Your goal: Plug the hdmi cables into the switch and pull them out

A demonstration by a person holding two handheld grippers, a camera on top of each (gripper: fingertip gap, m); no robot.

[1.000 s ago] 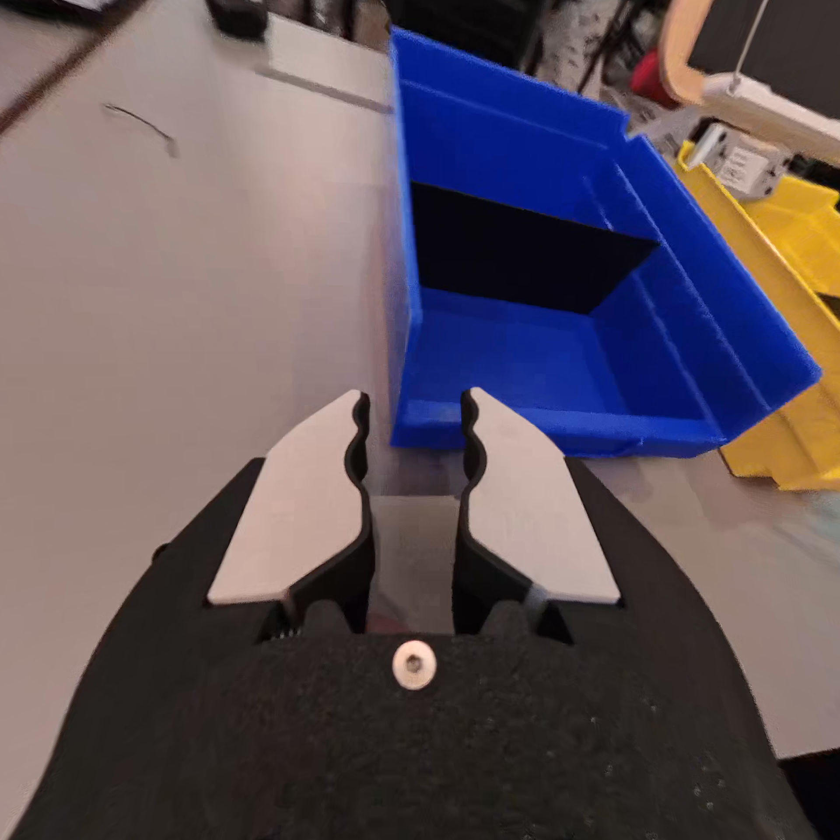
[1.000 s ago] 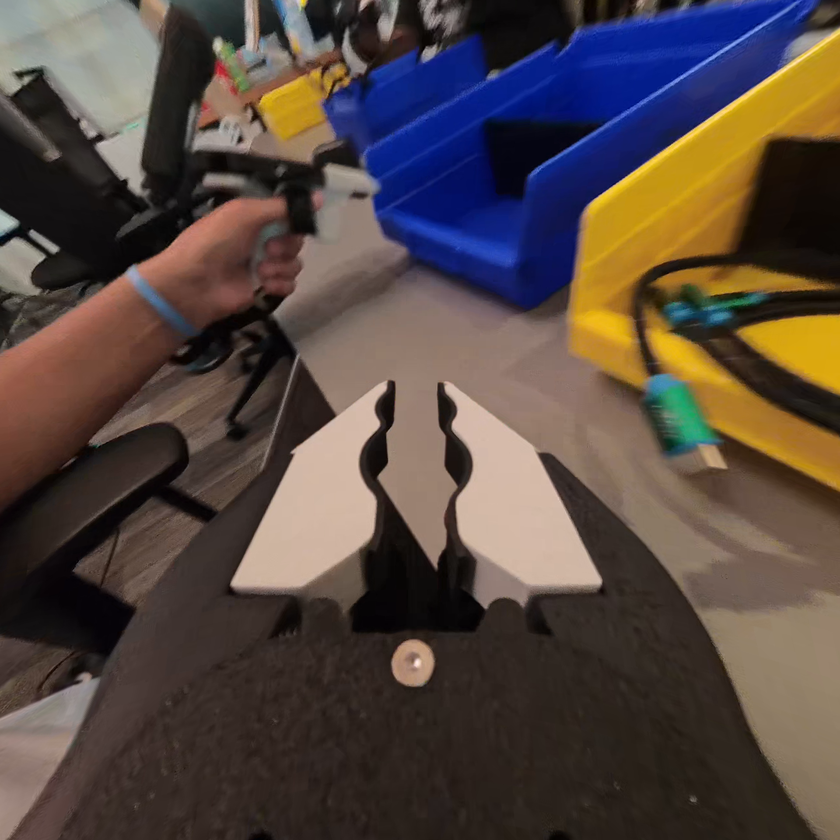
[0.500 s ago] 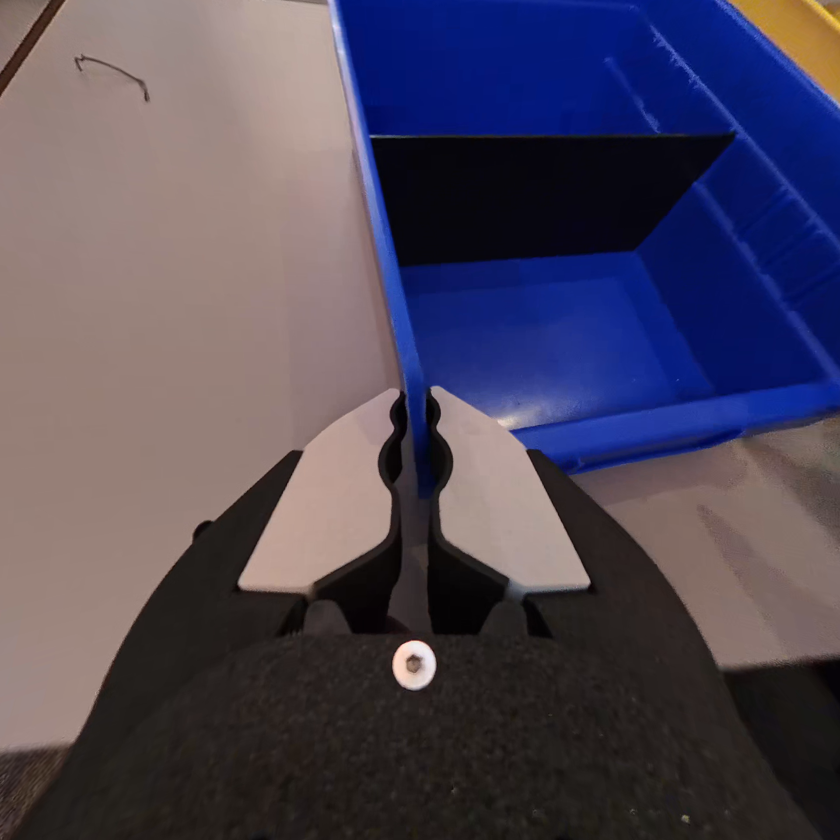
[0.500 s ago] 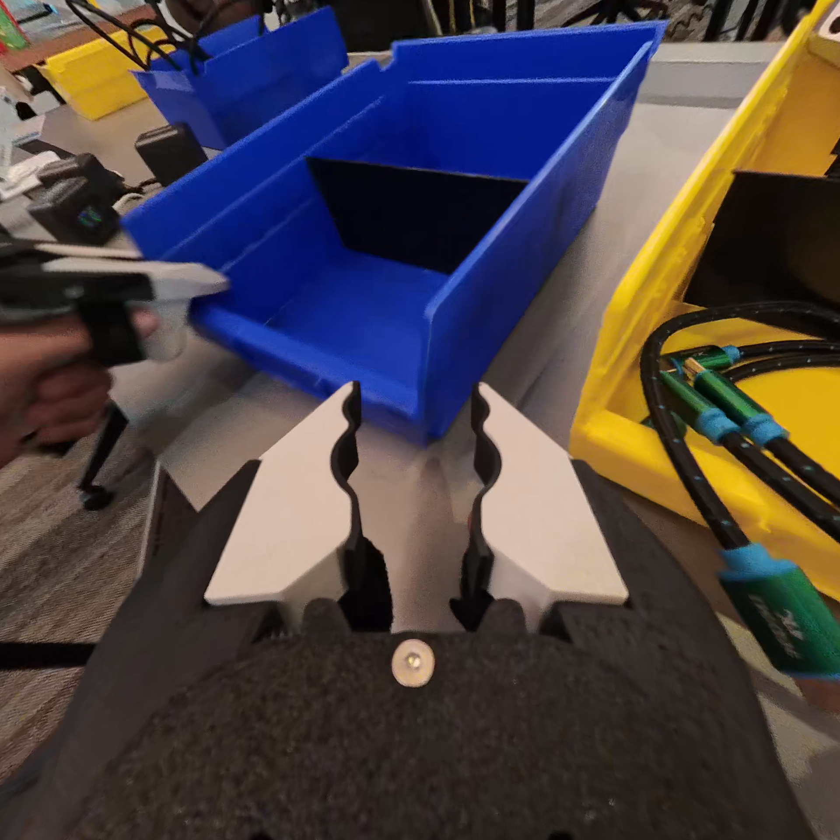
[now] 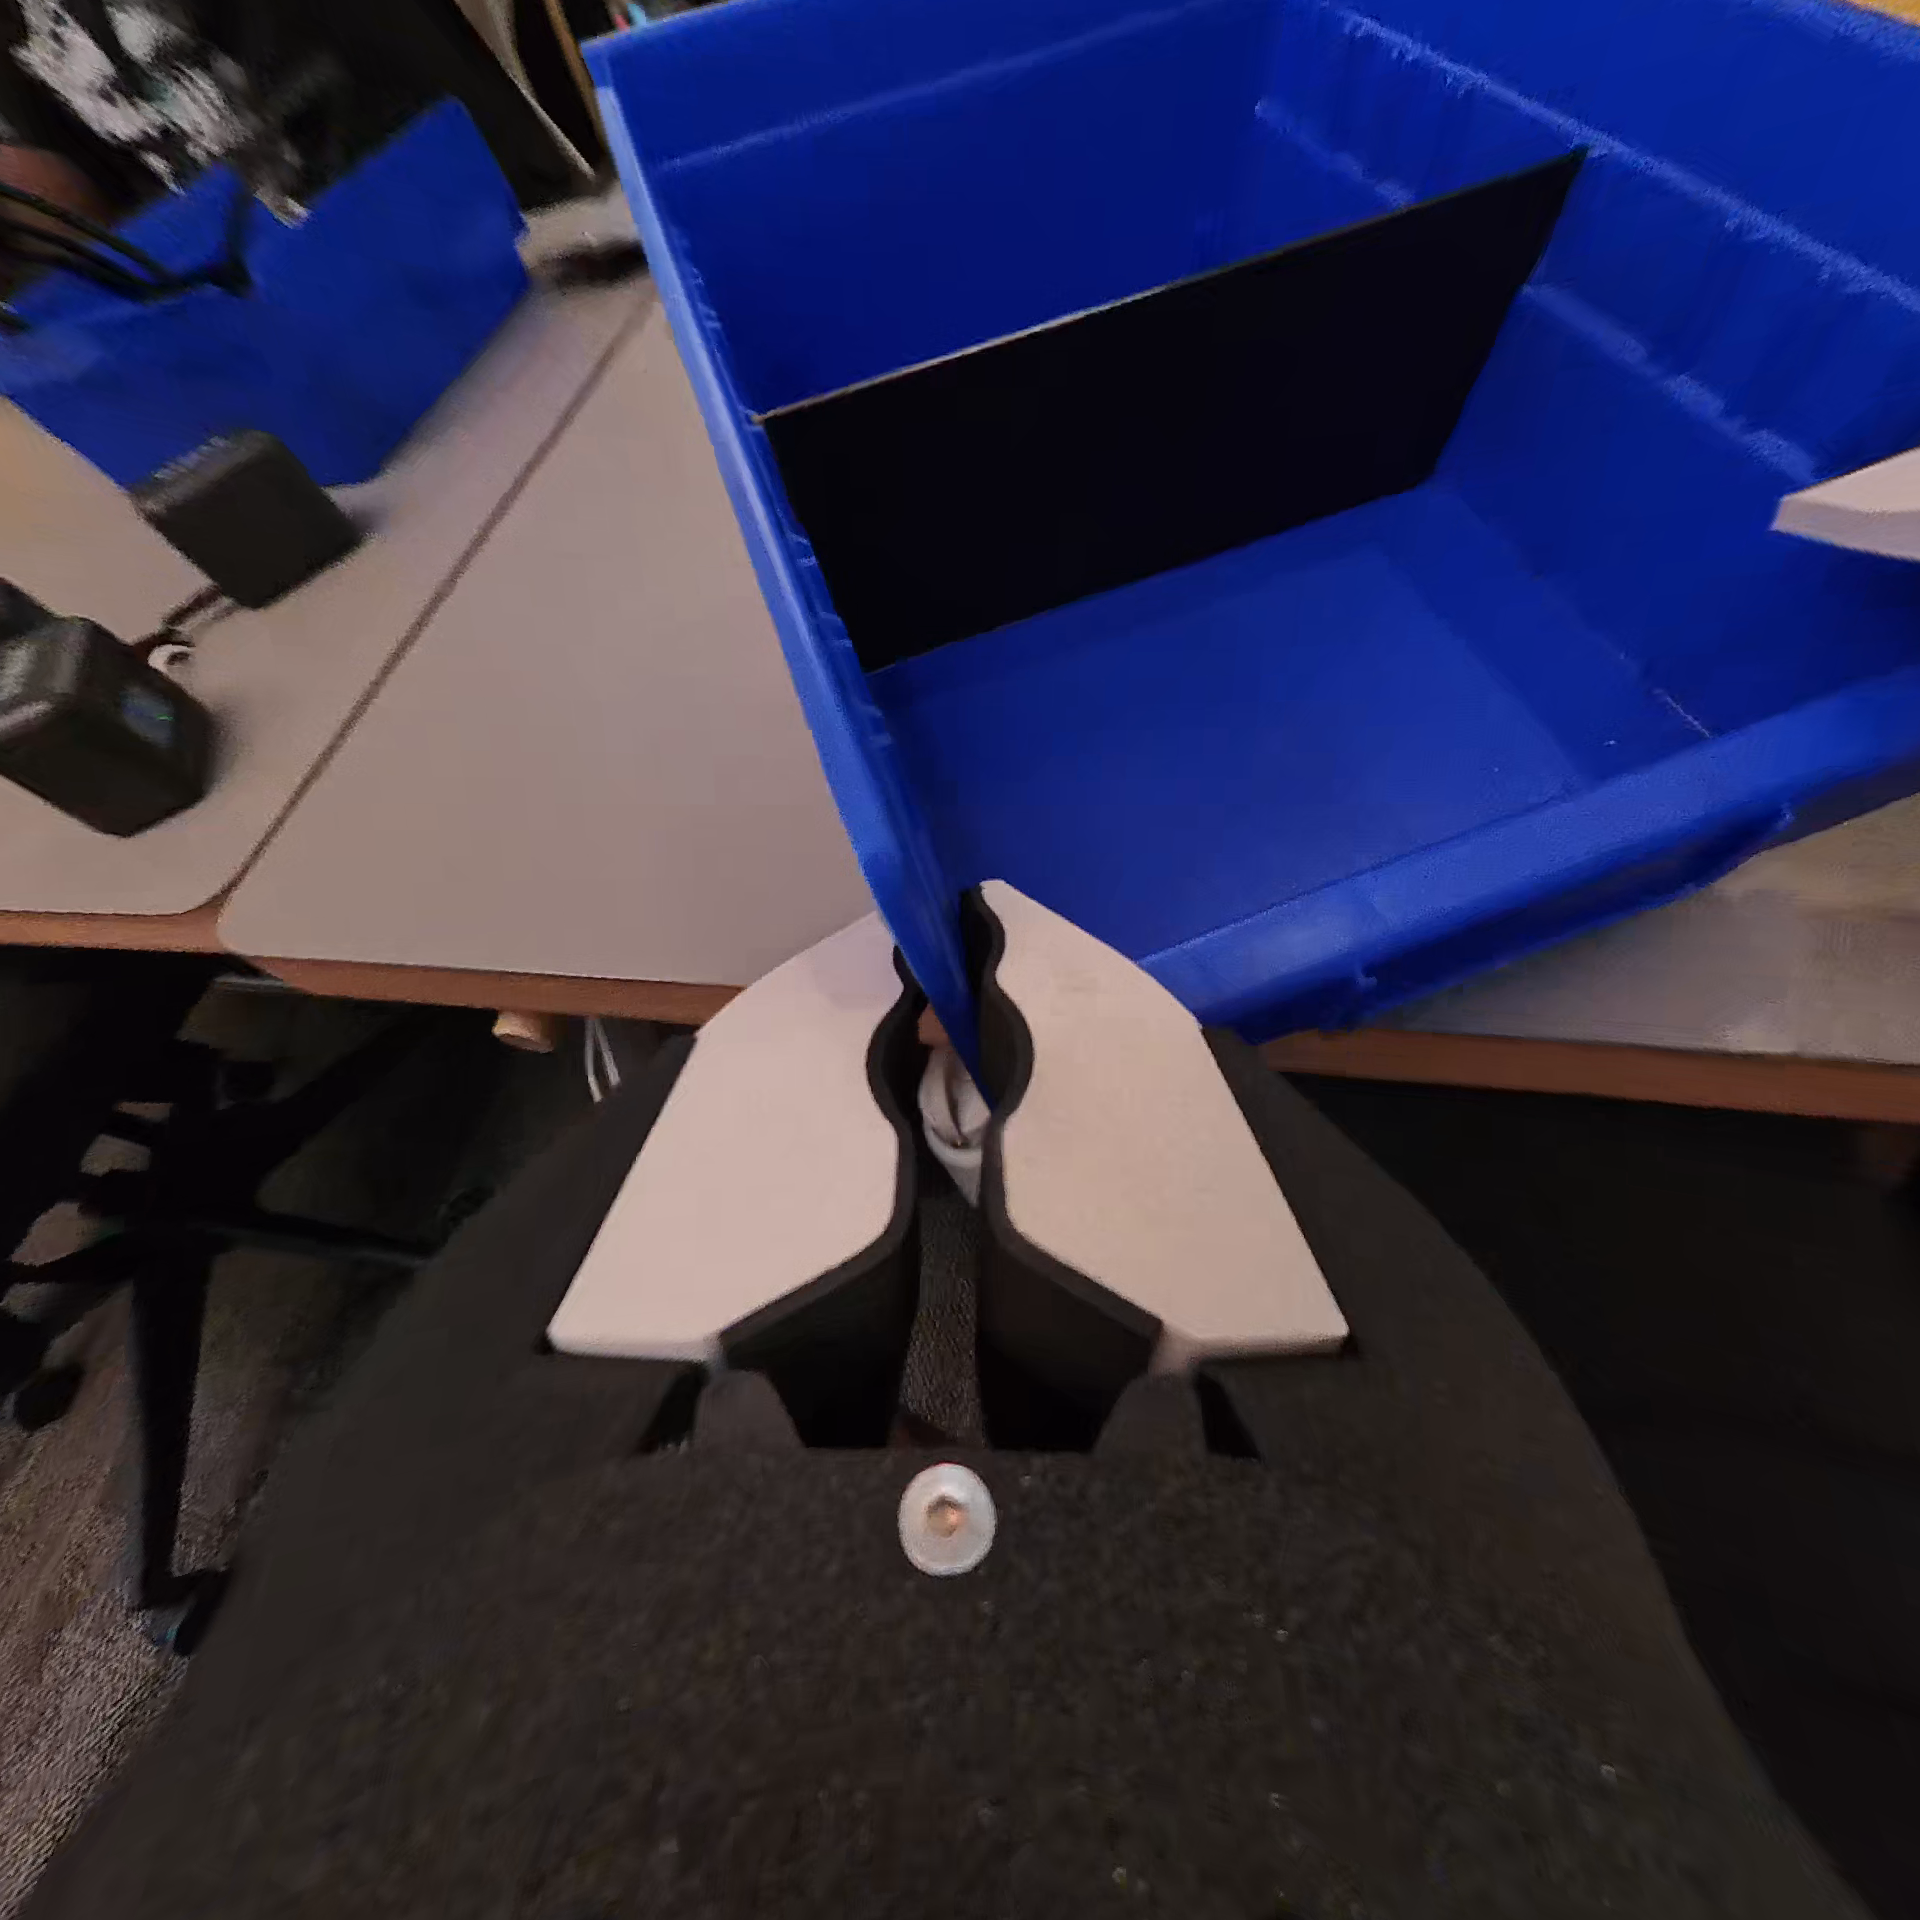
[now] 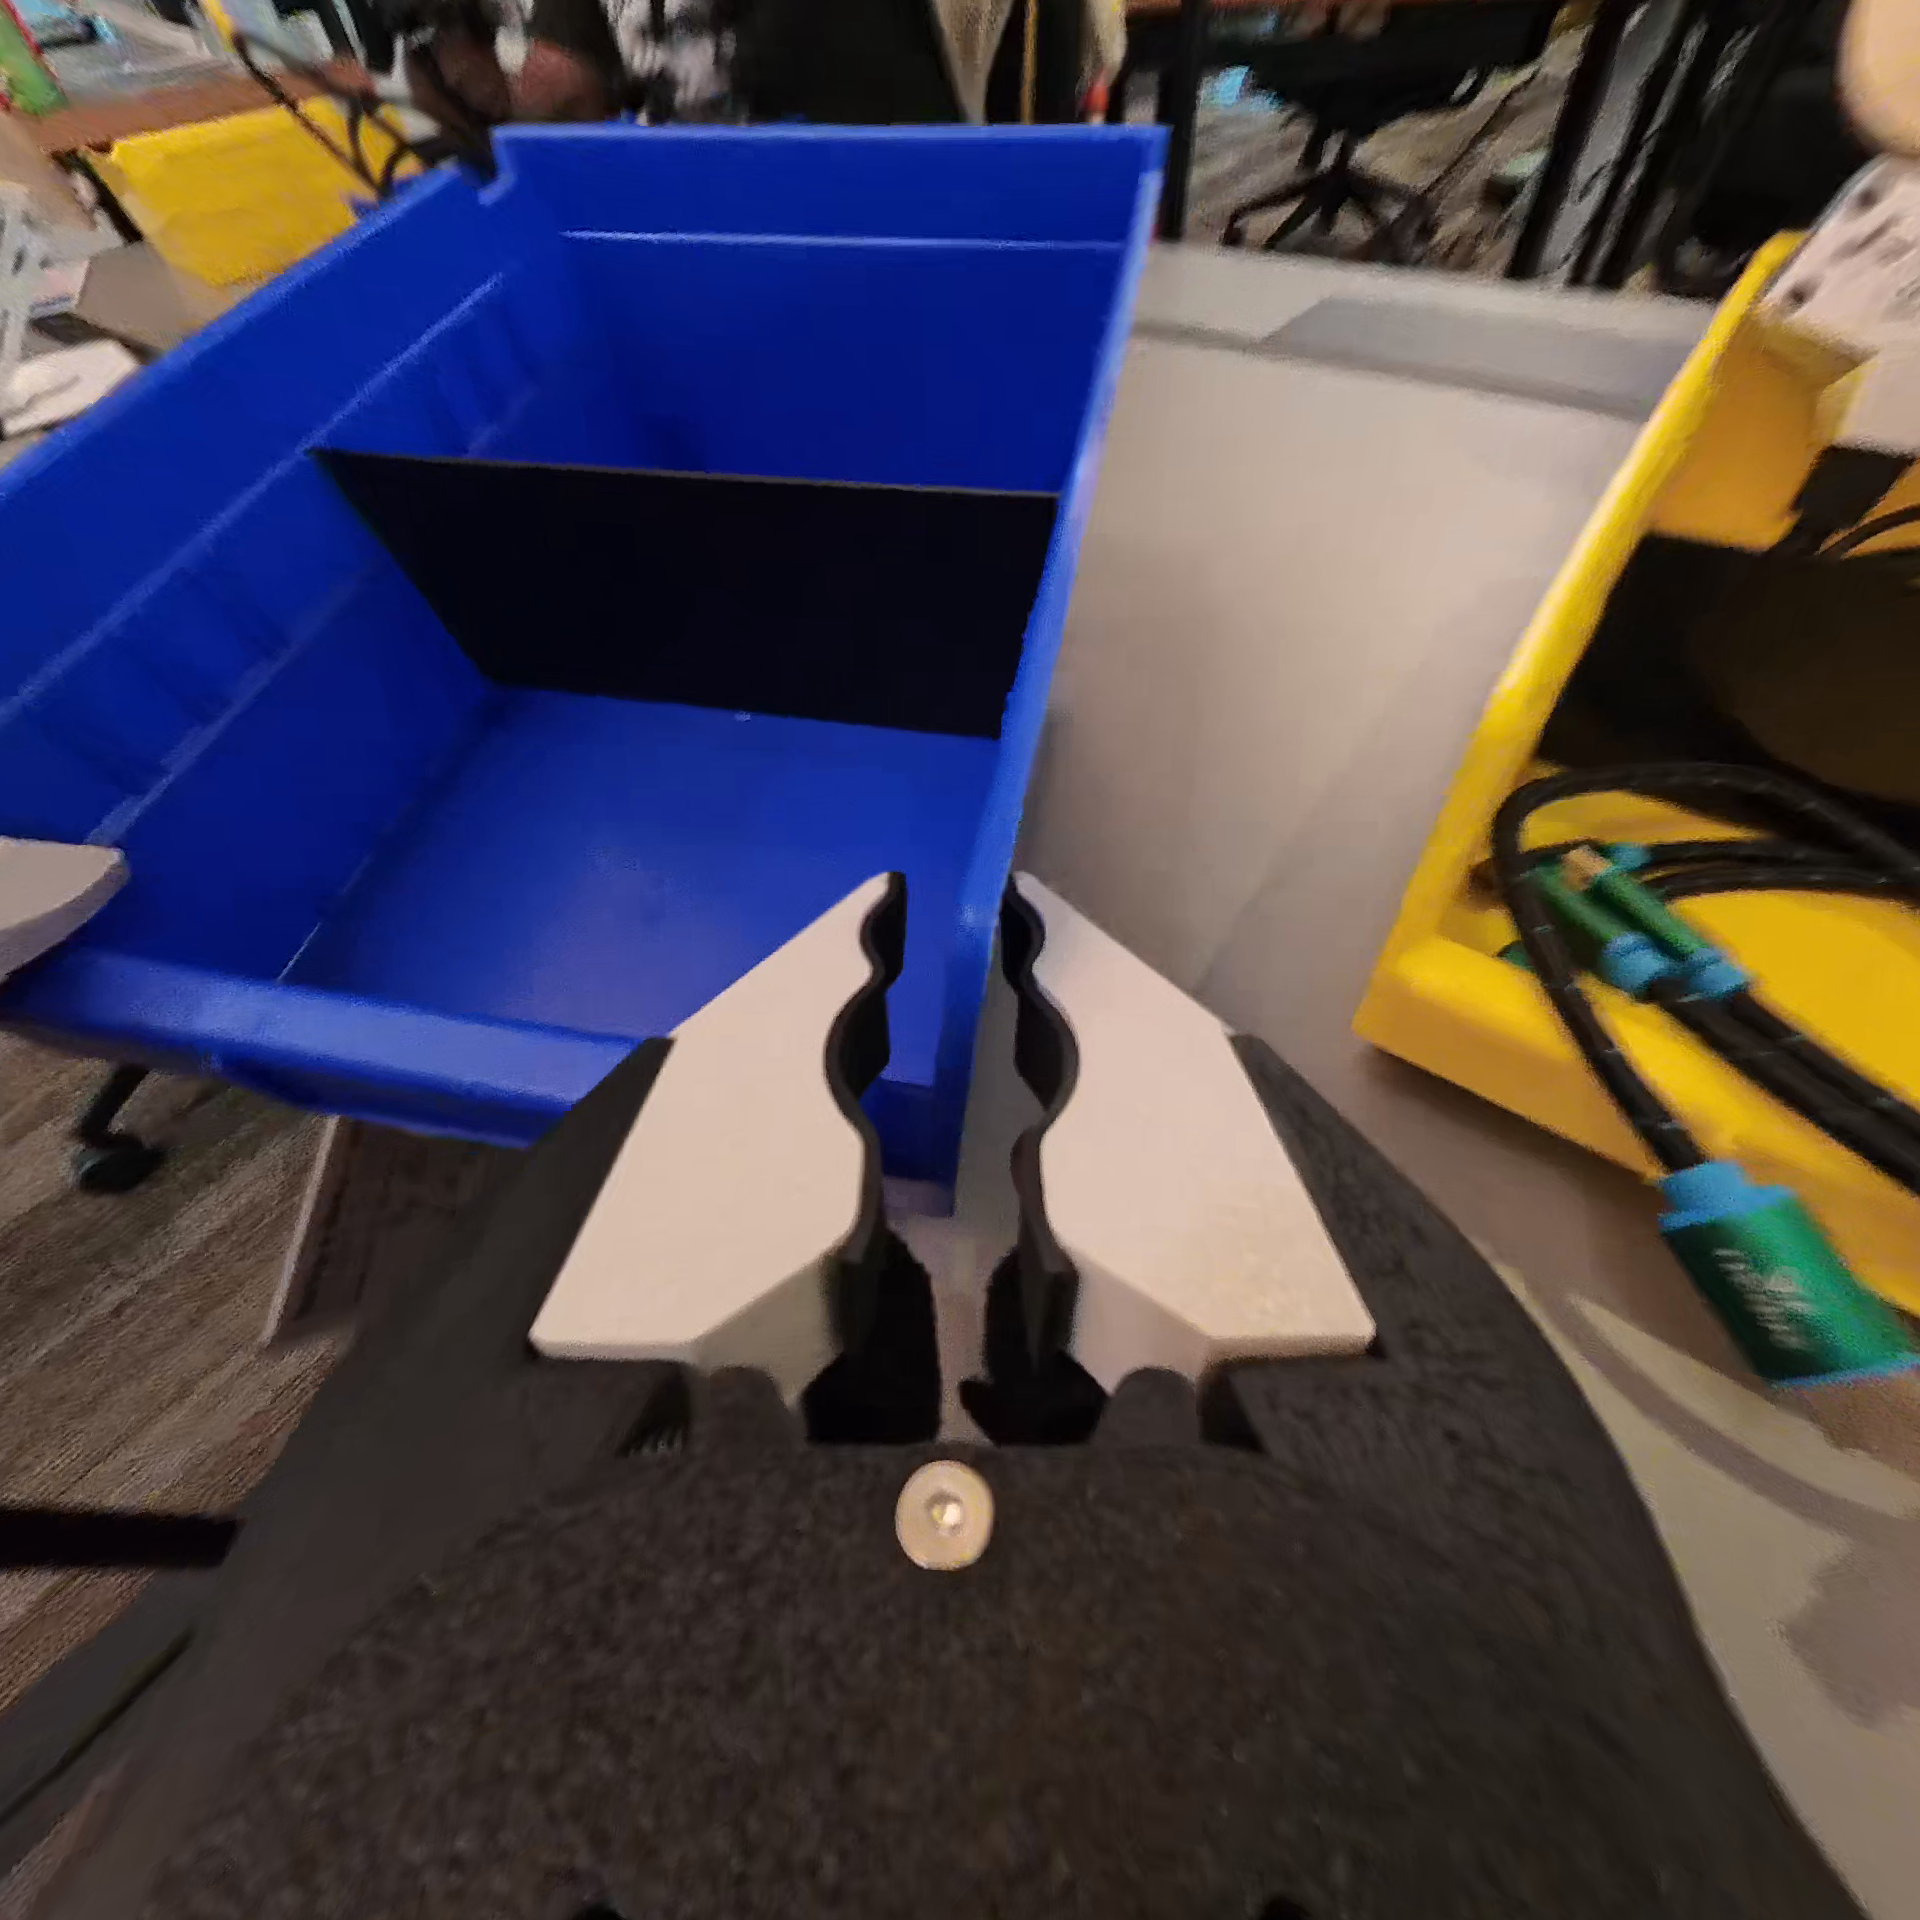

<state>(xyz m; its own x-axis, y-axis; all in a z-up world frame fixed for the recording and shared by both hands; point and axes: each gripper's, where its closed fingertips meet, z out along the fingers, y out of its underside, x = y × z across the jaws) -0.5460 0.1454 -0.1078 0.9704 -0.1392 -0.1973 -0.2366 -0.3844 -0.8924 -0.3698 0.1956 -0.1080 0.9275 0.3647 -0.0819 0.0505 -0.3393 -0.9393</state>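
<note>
In the left wrist view the left gripper point(image 5: 951, 940) has its jaws clamped on the near left corner wall of the blue bin point(image 5: 1351, 914), which juts over the grey table's point(image 5: 540, 810) front edge with a black divider point(image 5: 1143, 416) across it, and two small black boxes point(image 5: 166, 623) lie on the table off to the left. In the right wrist view the right gripper point(image 6: 951, 894) straddles the bin's near right wall point(image 6: 977, 935), jaws slightly apart, though whether they press it I cannot tell, while the hdmi cables point(image 6: 1683, 935) with green plugs lie in the yellow bin point(image 6: 1475, 997) to the right, one plug point(image 6: 1782, 1283) hanging out over the table.
</note>
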